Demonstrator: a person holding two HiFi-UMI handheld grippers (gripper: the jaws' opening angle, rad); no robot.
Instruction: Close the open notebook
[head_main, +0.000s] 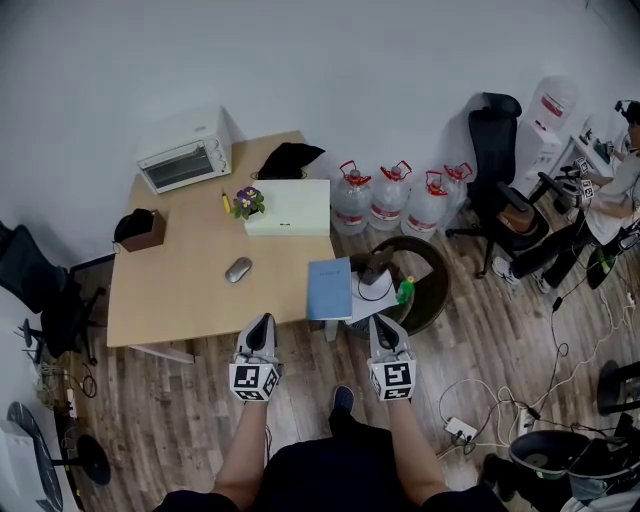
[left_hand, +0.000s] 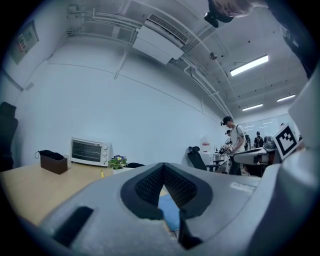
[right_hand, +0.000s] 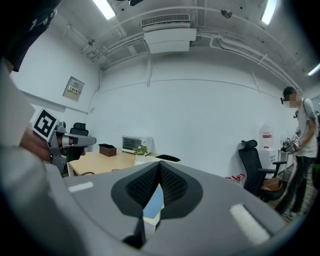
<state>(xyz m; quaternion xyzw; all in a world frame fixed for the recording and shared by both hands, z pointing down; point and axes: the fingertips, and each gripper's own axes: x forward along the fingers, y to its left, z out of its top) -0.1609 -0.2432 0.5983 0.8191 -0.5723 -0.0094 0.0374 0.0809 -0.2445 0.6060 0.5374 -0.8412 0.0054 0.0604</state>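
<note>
The notebook (head_main: 330, 288) lies at the desk's (head_main: 180, 290) right edge, close to the front right corner. Its blue cover faces up, with pale page edges showing beneath it in my right gripper view (right_hand: 153, 202). To my eye it already lies shut and flat. My left tool (head_main: 262, 322) and right tool (head_main: 385, 322) hang just off the front edge, each with its jaws brought together at the tips and nothing between them.

The risk I see is that edge. The notebook seems to reach past it, with a white sheet (head_main: 375, 305) beside it. A nudge from closed tips could slide it off towards the dark round tub (head_main: 425, 285) and green bottle (head_main: 404, 290) on the floor below. With the jaws together I couldn't catch it.

Little crowds it on the desk. The mouse (head_main: 238, 269) is well to its left. The white box (head_main: 290, 206), flower pot (head_main: 248, 202) and toaster oven (head_main: 184, 150) sit towards the back edge. Water jugs (head_main: 390, 197) and an office chair (head_main: 497, 150) stand beyond the right edge — clear of my reach.
</note>
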